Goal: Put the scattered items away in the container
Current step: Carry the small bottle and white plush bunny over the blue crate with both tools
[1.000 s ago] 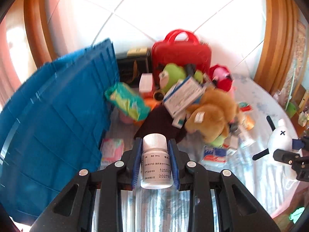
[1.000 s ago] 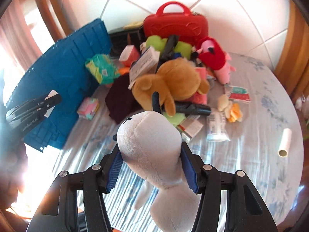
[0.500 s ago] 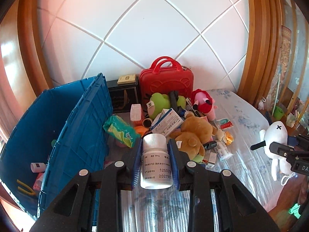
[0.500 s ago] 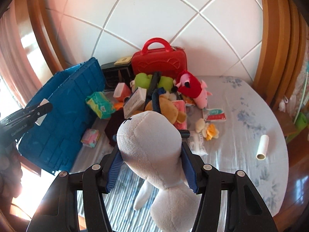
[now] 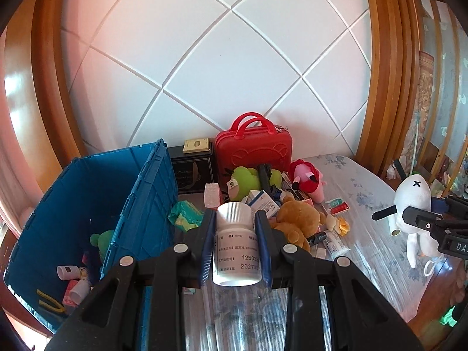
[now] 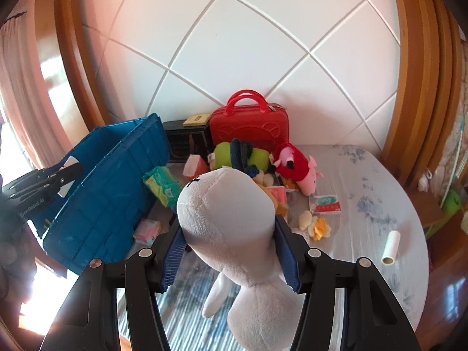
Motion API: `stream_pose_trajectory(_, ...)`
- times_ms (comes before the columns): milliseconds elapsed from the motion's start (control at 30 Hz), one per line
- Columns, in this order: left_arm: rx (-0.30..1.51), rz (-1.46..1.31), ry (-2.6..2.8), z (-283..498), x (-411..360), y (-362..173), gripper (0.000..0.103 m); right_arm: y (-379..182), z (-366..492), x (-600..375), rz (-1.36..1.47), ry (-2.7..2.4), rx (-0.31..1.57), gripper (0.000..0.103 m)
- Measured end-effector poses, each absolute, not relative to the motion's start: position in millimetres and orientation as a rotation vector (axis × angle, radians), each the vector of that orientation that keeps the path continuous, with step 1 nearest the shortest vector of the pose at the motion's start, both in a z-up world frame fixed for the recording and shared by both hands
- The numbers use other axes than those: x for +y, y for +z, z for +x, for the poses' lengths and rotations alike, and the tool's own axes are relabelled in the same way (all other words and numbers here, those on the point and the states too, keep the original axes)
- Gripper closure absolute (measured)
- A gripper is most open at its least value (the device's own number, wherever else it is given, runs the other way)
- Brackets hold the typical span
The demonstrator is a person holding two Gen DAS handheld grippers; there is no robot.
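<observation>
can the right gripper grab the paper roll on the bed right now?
Probably not: the right gripper is shut on the white plush, so its jaws are full. The paper roll itself lies alone on the bedsheet, nothing over it.

A white wall (image 5: pixel 234 67) fills the back of the room, padded or panelled in large diamonds with thin seams crossing diagonally. Broad arched bands of polished wood frame (image 5: pixel 380 73) it on both sides, warm orange-brown and glossy where the light catches them. Strong daylight comes from the left, where a pinkish curtain (image 6: pixel 17 93) hangs beside a bright window, washing that side of the wall rosy. The round table (image 6: pixel 377 181) stands against the wall, covered with a pale blue floral cloth under a clear plastic sheet that glints. On the right a patterned hanging (image 5: pixel 425 108) shows beyond the frame. Below the table's edge lies shiny reddish-brown floor (image 6: pixel 447 301).
</observation>
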State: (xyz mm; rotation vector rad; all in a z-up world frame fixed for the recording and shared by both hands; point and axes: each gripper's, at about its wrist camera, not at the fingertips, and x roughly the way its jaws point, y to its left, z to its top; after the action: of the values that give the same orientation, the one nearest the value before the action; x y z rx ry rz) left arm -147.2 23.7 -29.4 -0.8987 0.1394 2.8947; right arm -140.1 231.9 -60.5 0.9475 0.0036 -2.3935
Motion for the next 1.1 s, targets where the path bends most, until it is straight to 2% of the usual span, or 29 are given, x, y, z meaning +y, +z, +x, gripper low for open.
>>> stream_pose_trajectory(433,0.08,-0.848,2.936,-137.3,-47.2,-13.6,0.077,-19.9,-108.5,143.7,0.836,-2.326,0.063,0.046)
stream_pose_trajectory(1100,-0.111,-0.864,3.119,-115.0,-221.5,-14.3,0.077,1.1,-54.1,-38.2,0.763,-2.133,0.195,0.046)
